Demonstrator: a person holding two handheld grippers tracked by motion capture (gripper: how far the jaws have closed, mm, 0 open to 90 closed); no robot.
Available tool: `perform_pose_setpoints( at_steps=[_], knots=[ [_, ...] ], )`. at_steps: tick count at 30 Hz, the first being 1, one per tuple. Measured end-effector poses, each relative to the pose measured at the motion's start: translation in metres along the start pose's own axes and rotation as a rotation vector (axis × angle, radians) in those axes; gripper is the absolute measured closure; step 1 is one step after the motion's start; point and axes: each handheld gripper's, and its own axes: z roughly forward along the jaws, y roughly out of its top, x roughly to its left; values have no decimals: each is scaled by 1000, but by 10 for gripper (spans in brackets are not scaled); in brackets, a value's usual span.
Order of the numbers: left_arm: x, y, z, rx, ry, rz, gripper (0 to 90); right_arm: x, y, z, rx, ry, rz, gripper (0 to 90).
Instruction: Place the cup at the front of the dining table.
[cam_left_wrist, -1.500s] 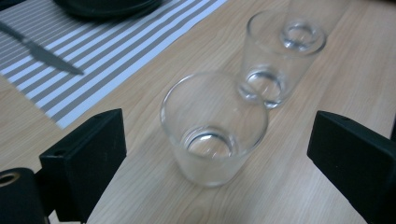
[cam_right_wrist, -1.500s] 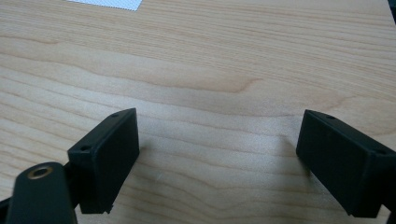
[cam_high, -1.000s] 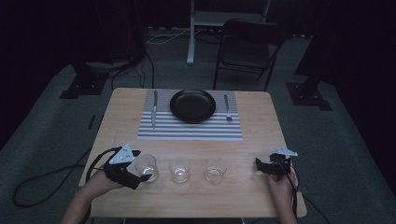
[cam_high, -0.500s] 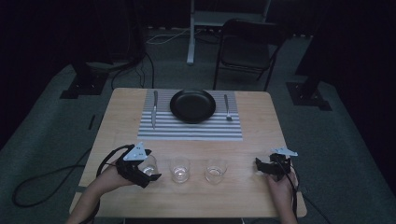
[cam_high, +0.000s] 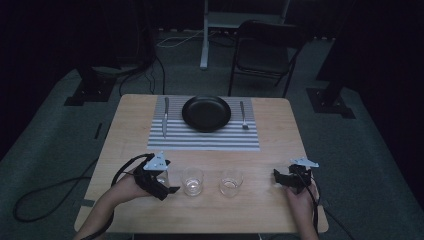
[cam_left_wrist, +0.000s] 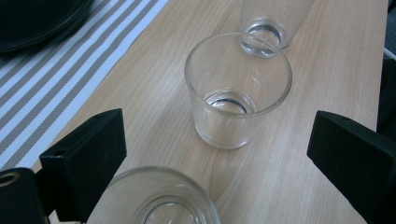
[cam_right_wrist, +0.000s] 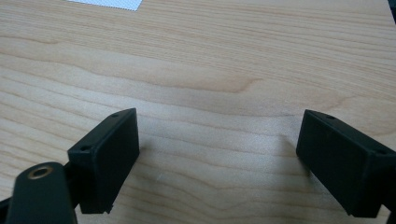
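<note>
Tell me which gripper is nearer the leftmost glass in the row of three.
Left. The left gripper is right at the leftmost glass, its open jaws on either side of it. The right gripper rests open on bare table past the other end of the row.

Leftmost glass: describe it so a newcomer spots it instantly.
Start at the striped mat holding the black plate. Nearer the person, three clear glasses stand in a row on the wood table. The one wanted is the leftmost glass, the only one between the open jaws of the left gripper.
</note>
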Motion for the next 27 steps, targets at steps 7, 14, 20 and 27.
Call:
perform_pose_setpoints(
  at_steps=[7,14,20,27],
  knots=[
    [0,8,6,12,-25,14,50,0,0,0,0,0,0,127],
    [-1,16,17,37,-35,27,50,0,0,0,0,0,0,127],
    [-2,21,27,57,-43,38,50,0,0,0,0,0,0,127],
    [-3,27,36,80,-60,47,50,0,0,0,0,0,0,127]
  ],
)
